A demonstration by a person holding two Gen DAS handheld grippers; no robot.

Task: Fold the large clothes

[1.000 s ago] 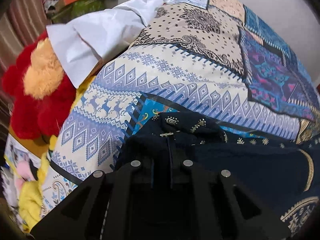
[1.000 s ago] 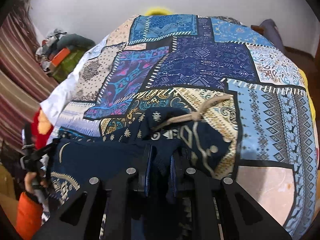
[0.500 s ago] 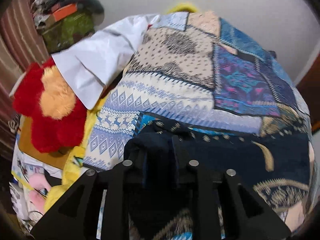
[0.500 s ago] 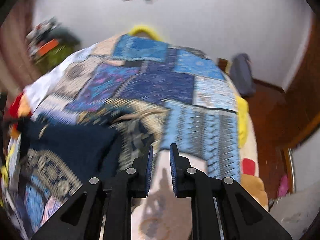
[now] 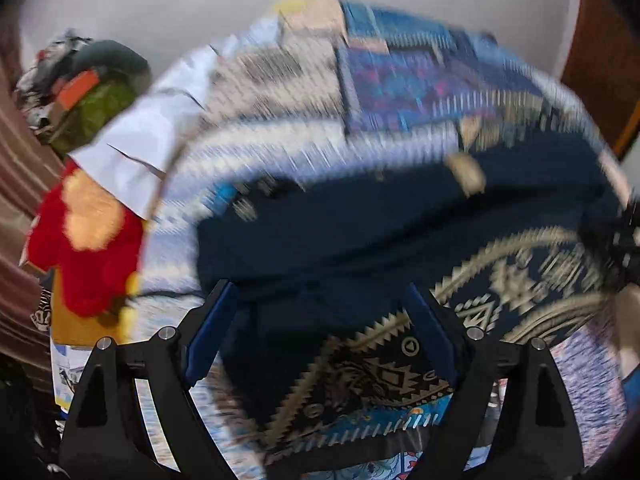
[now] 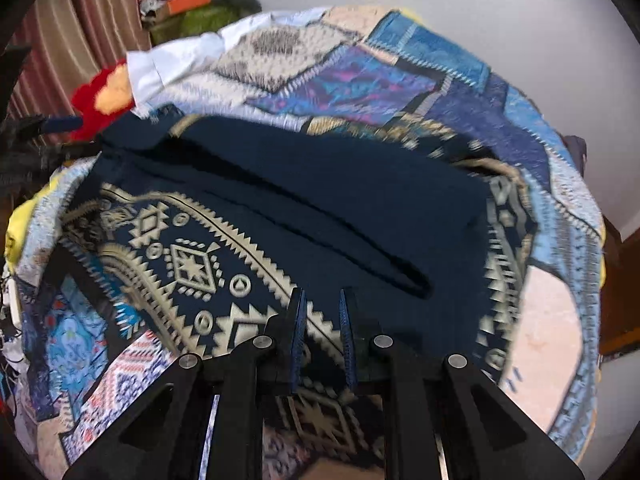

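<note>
A large navy garment (image 5: 360,232) with beige geometric trim lies spread flat on the patchwork bedspread (image 5: 280,92). My left gripper (image 5: 318,286) hovers over its near edge. Its jaws are opening and stand wide apart, with cloth below the gap but no pad pressing on it. In the right wrist view the same garment (image 6: 320,184) shows a long fold crease across its plain navy part. My right gripper (image 6: 323,292) hangs just above the patterned border, shut, with nothing between its blue pads. The left wrist view is blurred by motion.
A red and orange plush toy (image 5: 92,264) and a white cloth (image 5: 152,132) lie at the bed's left edge. A pile of clothes and a green bag (image 6: 200,16) sits by the striped curtain (image 6: 80,20). Brown wooden furniture (image 6: 624,280) stands right of the bed.
Both grippers let go of the navy garment, which now lies flat on the bed. The left jaws spread wide. The right gripper swung off to the right, then back over the garment.
</note>
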